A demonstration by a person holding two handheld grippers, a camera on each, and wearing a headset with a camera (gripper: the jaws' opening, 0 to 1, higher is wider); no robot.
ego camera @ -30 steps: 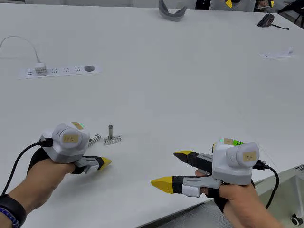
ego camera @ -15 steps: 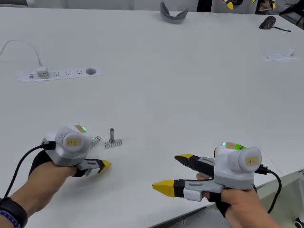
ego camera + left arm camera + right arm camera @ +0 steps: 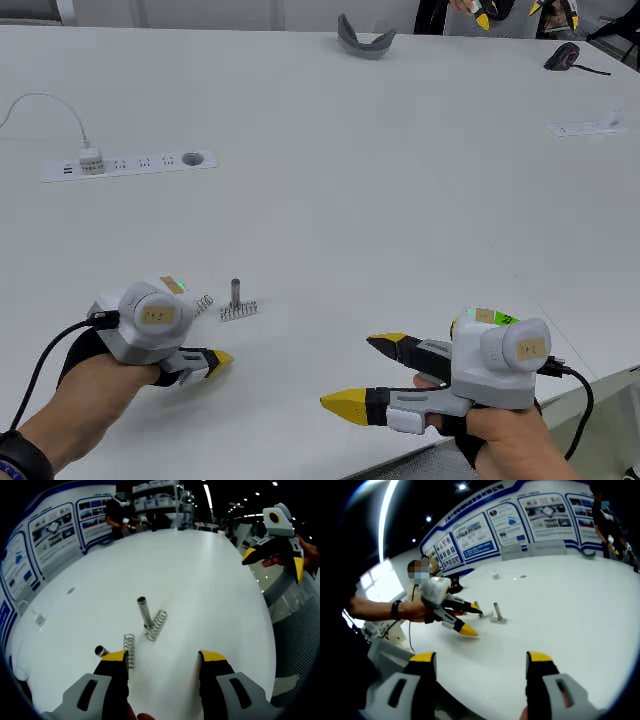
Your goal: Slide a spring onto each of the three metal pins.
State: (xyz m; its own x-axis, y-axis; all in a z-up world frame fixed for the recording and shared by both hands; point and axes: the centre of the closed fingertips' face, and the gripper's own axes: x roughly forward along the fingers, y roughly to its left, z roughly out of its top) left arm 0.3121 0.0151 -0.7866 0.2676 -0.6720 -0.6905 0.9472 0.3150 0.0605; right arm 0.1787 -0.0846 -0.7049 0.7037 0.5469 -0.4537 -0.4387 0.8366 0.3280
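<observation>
A short metal pin (image 3: 236,292) stands upright on the white table (image 3: 400,200). One spring (image 3: 238,311) lies against its base and a second spring (image 3: 203,302) lies just to its left. In the left gripper view the upright pin (image 3: 144,612) and the leaning spring (image 3: 156,625) are ahead, the second spring (image 3: 129,649) is nearer, and another pin (image 3: 101,651) lies flat beside my left fingertip. My left gripper (image 3: 205,355) (image 3: 162,656) is open and empty, just short of these parts. My right gripper (image 3: 365,372) (image 3: 481,657) is open and empty, far to the right.
A white power strip (image 3: 125,163) with a plug and cable lies at the far left. A grey curved object (image 3: 362,38) and a black device (image 3: 560,55) sit at the far edge. The table's front edge (image 3: 600,350) runs close by my right gripper.
The head camera has tilted, so everything sits lower in the picture. Grippers, pins and springs keep their places relative to one another.
</observation>
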